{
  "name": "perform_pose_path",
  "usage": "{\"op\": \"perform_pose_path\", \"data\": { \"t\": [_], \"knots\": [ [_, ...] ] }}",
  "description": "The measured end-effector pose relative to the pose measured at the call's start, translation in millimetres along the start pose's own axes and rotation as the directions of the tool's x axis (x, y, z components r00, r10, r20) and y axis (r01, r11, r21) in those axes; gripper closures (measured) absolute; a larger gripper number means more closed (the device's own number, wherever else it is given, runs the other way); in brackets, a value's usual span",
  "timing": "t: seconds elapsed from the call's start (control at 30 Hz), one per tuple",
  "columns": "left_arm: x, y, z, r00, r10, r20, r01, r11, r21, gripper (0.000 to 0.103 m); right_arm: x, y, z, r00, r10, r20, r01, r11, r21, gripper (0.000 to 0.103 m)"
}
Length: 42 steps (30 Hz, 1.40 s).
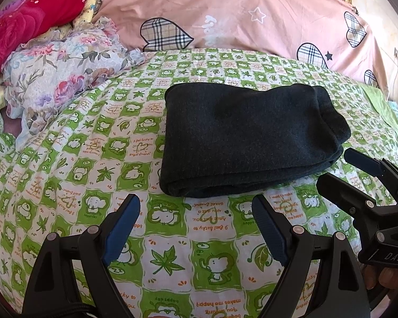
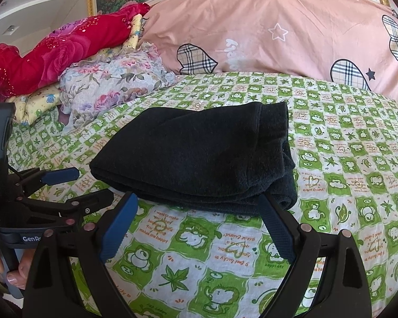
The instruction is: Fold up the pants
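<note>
Folded pants [image 1: 249,137] on bedsheet [image 1: 172,238], pillow [image 1: 252,13] behind.

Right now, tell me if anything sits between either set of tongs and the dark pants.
Nothing visible does. The left tongs and right tongs both hang open just short of the folded pants, with only bare green checked bedsheet between. The floral cloth lies well off to one side.

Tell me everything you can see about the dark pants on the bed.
The pants are dark, near black with a greenish-charcoal tinge, in a soft, fleecy-looking knit. They lie folded into a thick, roughly rectangular bundle of stacked layers, with a rounded fold along the near edge. They rest flat on the green-and-white checked bedsheet, in front of the pink pillow. Neither tool touches them: the left tool and right tool sit open just short of the near edge.
</note>
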<state>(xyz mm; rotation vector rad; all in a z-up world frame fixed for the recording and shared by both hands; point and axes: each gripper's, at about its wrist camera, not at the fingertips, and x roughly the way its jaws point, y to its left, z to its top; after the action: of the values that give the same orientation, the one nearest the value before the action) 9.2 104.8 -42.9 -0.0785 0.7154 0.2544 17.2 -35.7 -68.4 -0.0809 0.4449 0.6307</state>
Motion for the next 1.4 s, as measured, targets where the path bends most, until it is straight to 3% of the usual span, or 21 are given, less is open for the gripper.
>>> {"op": "perform_pose_path", "data": {
  "t": [0.63,1.07,1.4],
  "knots": [
    [-1.7,0.2,2.8,1.0,0.0,0.009,-0.001,1.0,0.007,0.016,-0.8,-0.8,1.7,1.0,-0.004,0.004,0.004,1.0,-0.001,0.011],
    [3.4,1.3,15.7,0.999,-0.01,-0.031,0.01,1.0,-0.001,0.016,-3.7,-8.4,11.1,1.0,0.001,0.009,-0.001,1.0,-0.01,0.011],
    [3.9,-1.9,23.6,1.0,0.022,-0.022,-0.022,1.0,0.018,0.017,-6.0,-11.8,17.3,1.0,0.001,0.017,-0.001,1.0,-0.011,0.011]
  ]
}}
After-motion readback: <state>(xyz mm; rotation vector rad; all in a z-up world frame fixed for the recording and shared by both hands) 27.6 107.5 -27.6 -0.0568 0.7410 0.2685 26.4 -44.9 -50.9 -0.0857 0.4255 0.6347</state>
